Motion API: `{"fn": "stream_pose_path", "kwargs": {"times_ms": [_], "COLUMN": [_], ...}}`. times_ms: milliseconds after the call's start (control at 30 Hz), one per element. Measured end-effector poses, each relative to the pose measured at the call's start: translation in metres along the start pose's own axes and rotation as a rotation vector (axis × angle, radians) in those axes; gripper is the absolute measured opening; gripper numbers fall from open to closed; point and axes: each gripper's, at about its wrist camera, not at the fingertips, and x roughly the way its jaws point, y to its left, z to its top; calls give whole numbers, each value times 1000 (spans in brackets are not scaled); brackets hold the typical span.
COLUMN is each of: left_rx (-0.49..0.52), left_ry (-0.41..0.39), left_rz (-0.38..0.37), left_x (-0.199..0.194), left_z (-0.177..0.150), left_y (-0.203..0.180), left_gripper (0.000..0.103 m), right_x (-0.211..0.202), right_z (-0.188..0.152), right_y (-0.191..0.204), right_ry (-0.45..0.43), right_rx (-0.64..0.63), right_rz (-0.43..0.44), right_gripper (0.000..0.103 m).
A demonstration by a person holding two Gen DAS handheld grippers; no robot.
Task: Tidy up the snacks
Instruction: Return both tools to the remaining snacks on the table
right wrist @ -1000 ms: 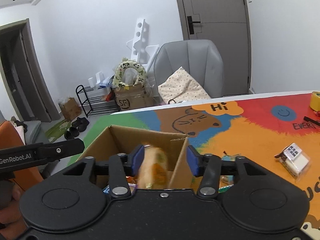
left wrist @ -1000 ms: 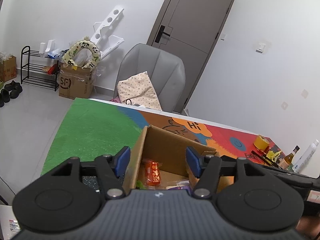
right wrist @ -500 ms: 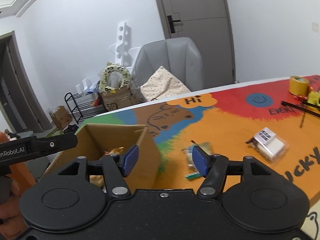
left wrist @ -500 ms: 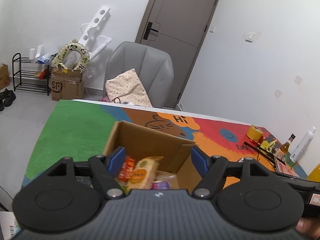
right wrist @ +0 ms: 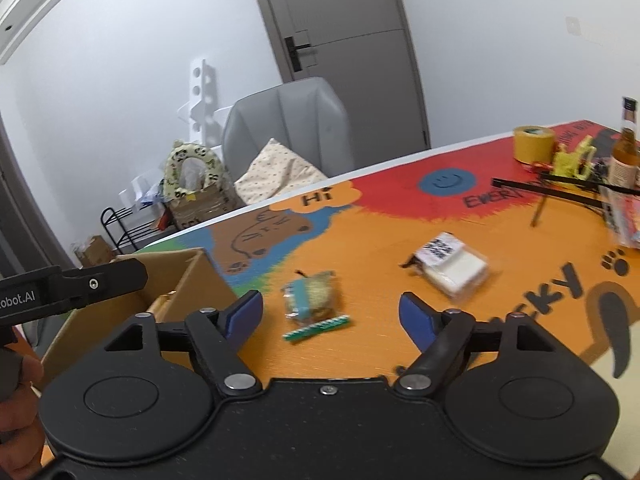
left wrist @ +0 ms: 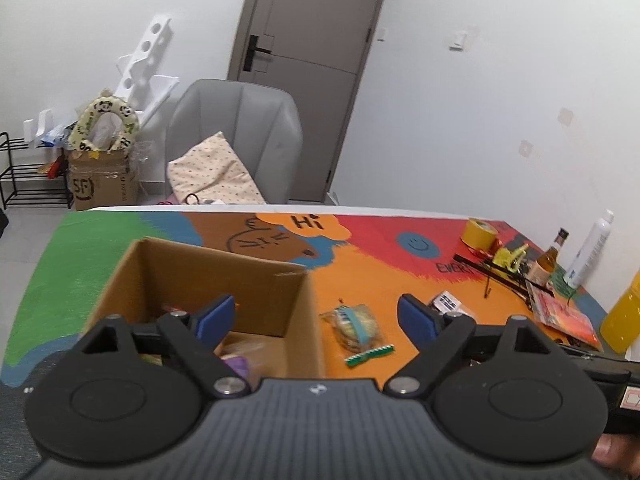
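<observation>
Both your tongs are spread wide and hold nothing: the right gripper [right wrist: 331, 314] hovers just short of the clear-wrapped cookie pack [right wrist: 313, 295], which lies ahead between its fingers, and the left gripper [left wrist: 316, 316] straddles the near right corner of the cardboard box [left wrist: 208, 276]. The pack looks light, crinkly and probably crumbly, so pinch it gently across its middle. The white snack pack [right wrist: 450, 268] sits farther right. The painted tabletop [right wrist: 400, 236] is flat; a grey chair [left wrist: 236, 136] and door stand beyond.
</observation>
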Motion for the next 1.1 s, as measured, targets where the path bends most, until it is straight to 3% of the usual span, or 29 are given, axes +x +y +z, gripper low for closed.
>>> {"fn": "stream_pose_path", "kwargs": {"times_ms": [167,700,1100], "left_rx": [14,57,81], "left_ry": [12,35,97], "left_rz": [9,30,37], "left_x": [8,36,72], "left_z": [-2,-8,-13], "left_y": [-21,-73,-100], "left_gripper": [88,88,84], "right_x": [-6,-4,15], "right_z": [-4,-14,3], "right_y": [-26,-83,-99], "right_ry": [-13,-22,-34], "right_rx": [37,91,29], "right_rz": [-32,-47,-36], "right_gripper": [97,101,101]}}
